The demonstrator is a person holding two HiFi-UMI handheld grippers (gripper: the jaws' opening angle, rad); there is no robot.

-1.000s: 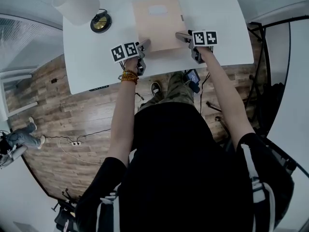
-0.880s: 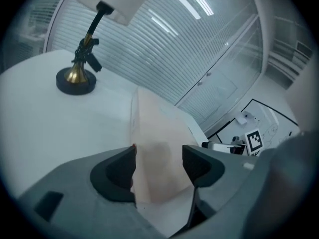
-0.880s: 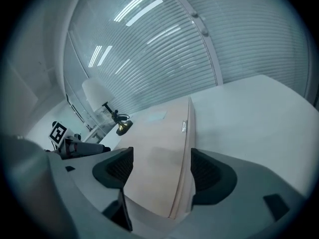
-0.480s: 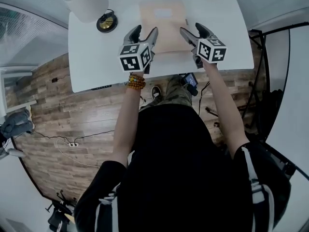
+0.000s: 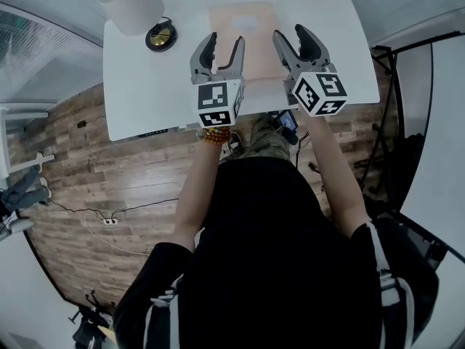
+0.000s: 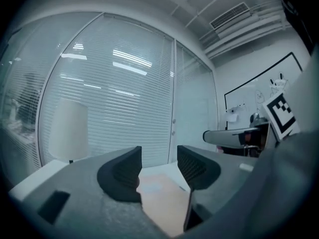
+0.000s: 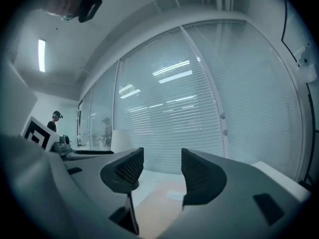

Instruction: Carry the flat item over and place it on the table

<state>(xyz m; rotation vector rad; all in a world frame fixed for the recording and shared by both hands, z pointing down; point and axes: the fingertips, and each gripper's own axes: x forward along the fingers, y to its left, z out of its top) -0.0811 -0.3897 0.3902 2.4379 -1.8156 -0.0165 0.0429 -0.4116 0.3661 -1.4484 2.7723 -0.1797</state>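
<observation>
The flat item, a tan envelope-like sheet (image 5: 245,27), lies flat on the white table (image 5: 145,86) at its far middle. My left gripper (image 5: 222,43) and right gripper (image 5: 292,35) hang side by side high above the table's near half, clear of the sheet. Both point level toward the blinds. Their jaws have just been closing and stand partly apart with nothing between them. The left gripper view shows the sheet (image 6: 162,198) far below its gripper (image 6: 158,166). In the right gripper view the sheet (image 7: 159,203) also lies beneath its gripper (image 7: 162,166).
A lamp with a white shade (image 5: 131,4) and a dark round base (image 5: 160,35) stands at the table's far left. A glass wall with blinds (image 6: 114,93) runs behind the table. Wooden floor (image 5: 109,180) lies before the table's near edge.
Both grippers have lifted from the sheet's near corners and risen toward the camera, turning as they rose. The sheet stays flat on the table.
</observation>
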